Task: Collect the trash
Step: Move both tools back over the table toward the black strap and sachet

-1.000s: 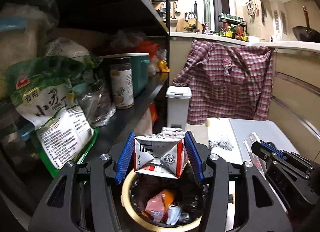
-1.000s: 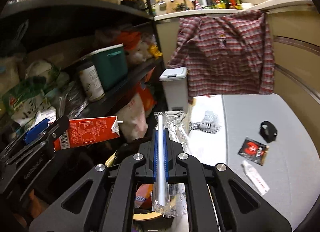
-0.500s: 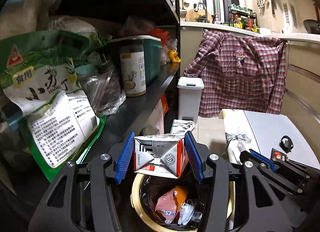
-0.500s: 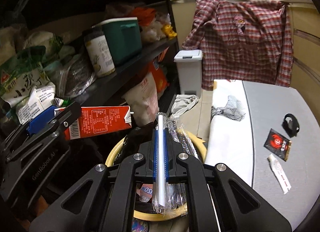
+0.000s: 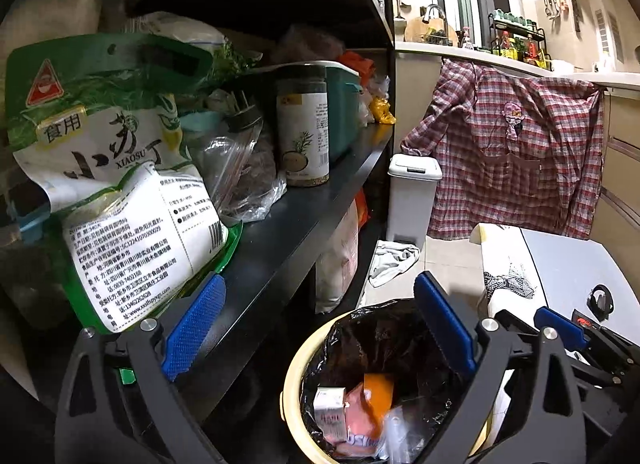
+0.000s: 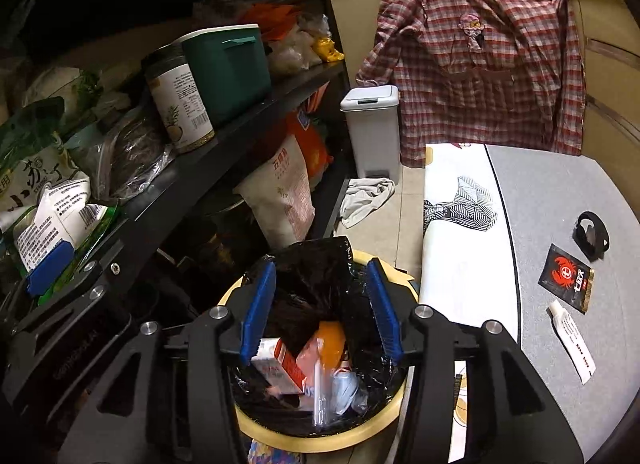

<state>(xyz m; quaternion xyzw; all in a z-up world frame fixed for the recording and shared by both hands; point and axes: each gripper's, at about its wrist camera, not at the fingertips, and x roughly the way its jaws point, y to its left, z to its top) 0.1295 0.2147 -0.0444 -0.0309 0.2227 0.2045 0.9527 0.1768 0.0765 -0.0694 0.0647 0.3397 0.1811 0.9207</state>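
Trash is down in your bin (image 6: 256, 430) now: the milk carton (image 6: 280, 368) and the clear wrapper (image 6: 320, 396) lie on the black liner. Both grippers hang right over the rim so drops land inside. Left gripper (image 5: 320, 328) has just spread wide, right gripper (image 6: 320, 308) just opened, nothing between either pair. Sachets (image 6: 566, 278) wait on the table (image 6: 560, 192).

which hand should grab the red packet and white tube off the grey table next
Right, probably. The red packet and white tube lie on the grey table on the right gripper's side; the left gripper sits by the shelf. Both have just opened, empty, over the bin.
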